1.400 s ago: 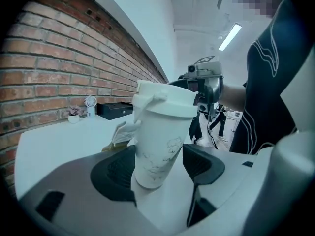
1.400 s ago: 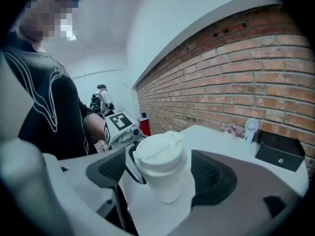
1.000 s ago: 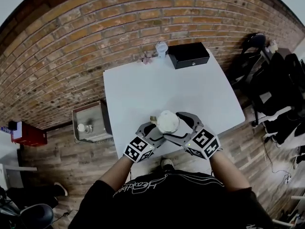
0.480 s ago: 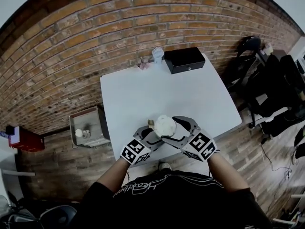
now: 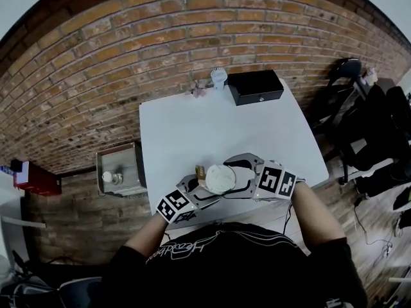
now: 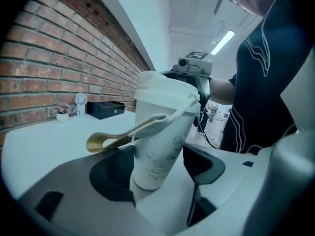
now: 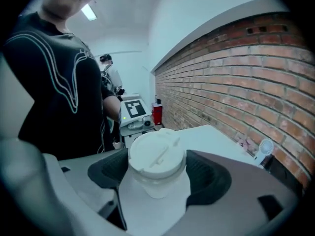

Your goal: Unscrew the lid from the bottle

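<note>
A white bottle (image 5: 220, 178) with a white screw lid (image 7: 156, 156) is held up over the front edge of the white table (image 5: 192, 120). A strap with a tan loop (image 6: 103, 142) hangs from its neck. My left gripper (image 5: 205, 188) comes in from the lower left. It is shut on the bottle's lower body (image 6: 160, 146), with a black pad on each side. My right gripper (image 5: 235, 177) reaches in from the right and is shut on the lid, with a pad against each side of its rim. In the left gripper view the bottle leans slightly.
At the table's far edge by the brick wall stand a black box (image 5: 255, 86), a small white fan (image 5: 219, 77) and a tiny pink plant (image 5: 198, 85). A grey bin (image 5: 119, 169) sits on the floor at left. Chairs draped with dark clothes (image 5: 379, 120) stand at right.
My right gripper has swung round the lid, and its marker cube now lies level at the bottle's right. The left gripper has drawn back a little toward the person. The bottle stays between them.
</note>
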Available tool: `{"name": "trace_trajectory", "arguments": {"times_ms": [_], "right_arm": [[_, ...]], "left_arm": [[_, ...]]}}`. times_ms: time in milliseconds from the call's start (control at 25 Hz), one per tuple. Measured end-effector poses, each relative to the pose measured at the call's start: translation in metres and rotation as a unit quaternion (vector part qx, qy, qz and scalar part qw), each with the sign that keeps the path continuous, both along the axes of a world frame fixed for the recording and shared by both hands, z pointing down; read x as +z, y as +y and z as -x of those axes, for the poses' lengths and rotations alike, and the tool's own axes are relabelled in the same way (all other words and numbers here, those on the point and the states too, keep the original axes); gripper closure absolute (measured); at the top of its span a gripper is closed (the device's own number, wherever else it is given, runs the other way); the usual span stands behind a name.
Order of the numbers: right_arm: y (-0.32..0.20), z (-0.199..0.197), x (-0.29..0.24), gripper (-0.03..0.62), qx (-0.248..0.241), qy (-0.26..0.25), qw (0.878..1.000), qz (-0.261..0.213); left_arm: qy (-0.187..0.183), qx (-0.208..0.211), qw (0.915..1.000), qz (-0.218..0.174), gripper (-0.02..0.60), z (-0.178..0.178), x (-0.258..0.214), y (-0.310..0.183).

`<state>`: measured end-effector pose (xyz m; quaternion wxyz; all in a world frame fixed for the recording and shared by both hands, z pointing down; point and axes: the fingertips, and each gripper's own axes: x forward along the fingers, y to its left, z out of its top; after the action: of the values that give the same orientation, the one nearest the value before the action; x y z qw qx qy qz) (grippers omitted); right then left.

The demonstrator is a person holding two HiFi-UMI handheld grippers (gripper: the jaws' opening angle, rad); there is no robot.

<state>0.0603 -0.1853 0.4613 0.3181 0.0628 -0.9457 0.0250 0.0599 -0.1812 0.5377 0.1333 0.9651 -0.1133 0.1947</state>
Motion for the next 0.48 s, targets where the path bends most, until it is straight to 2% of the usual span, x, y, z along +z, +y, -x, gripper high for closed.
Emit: {"name": "trace_trajectory", "arguments": {"times_ms": [160, 280, 360, 480], "right_arm": [[-0.0008, 0.0006, -0.0007, 0.233, -0.095, 0.033, 0.995, -0.004], [0.0001, 0.0028, -0.0001, 0.233, -0.145, 0.041, 0.989, -0.002], [-0.0011, 0.0039, -0.0008, 0.233, -0.161, 0.04, 0.986, -0.002], [-0.0001, 0.0029, 0.0001, 0.231, -0.16, 0.034, 0.987, -0.002]], "left_arm": [[-0.002, 0.008, 1.0, 0.0, 0.255, -0.0001, -0.0031, -0.0036], [-0.001, 0.01, 0.9999, 0.002, 0.255, 0.0017, -0.0021, -0.0032], [-0.002, 0.011, 0.9999, 0.001, 0.253, 0.0026, -0.0024, -0.0051], [-0.002, 0.008, 1.0, 0.001, 0.255, 0.0016, -0.0009, -0.0037]]}}
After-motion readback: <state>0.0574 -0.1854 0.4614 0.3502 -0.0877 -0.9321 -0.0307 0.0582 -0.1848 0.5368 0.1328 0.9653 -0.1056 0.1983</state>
